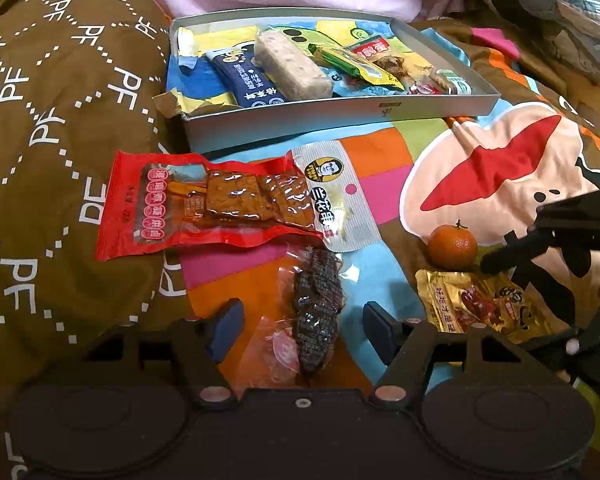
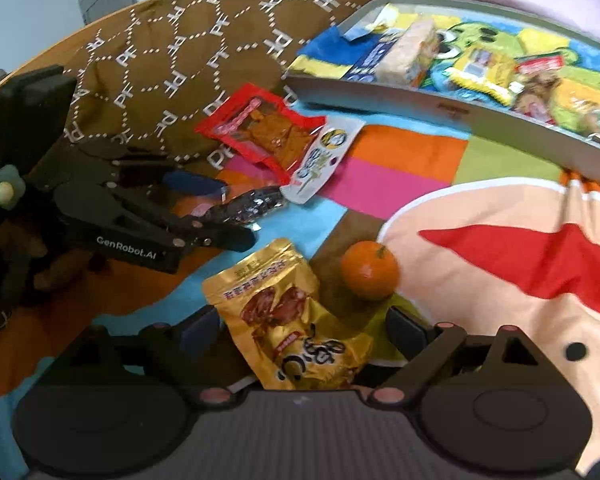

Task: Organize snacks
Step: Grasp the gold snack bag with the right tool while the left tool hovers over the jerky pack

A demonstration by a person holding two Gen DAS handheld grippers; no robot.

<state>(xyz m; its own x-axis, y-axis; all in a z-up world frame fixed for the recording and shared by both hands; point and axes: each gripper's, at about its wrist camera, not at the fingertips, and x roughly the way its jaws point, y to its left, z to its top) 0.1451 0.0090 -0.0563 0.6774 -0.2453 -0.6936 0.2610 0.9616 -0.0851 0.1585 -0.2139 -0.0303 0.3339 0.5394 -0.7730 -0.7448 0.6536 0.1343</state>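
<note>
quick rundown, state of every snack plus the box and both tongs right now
shallow grey cardboard box: open, several snacks inside
red tofu packet: sealed, flat on the blanket, outside the box
dark clear-wrapped snack: on the blanket, between the left tongs, not pressed
gold foil pouch: sealed, between the right tongs, not pressed
small orange mandarin: whole, unpeeled, beside the pouch
left tongs: open
right tongs: open
</note>
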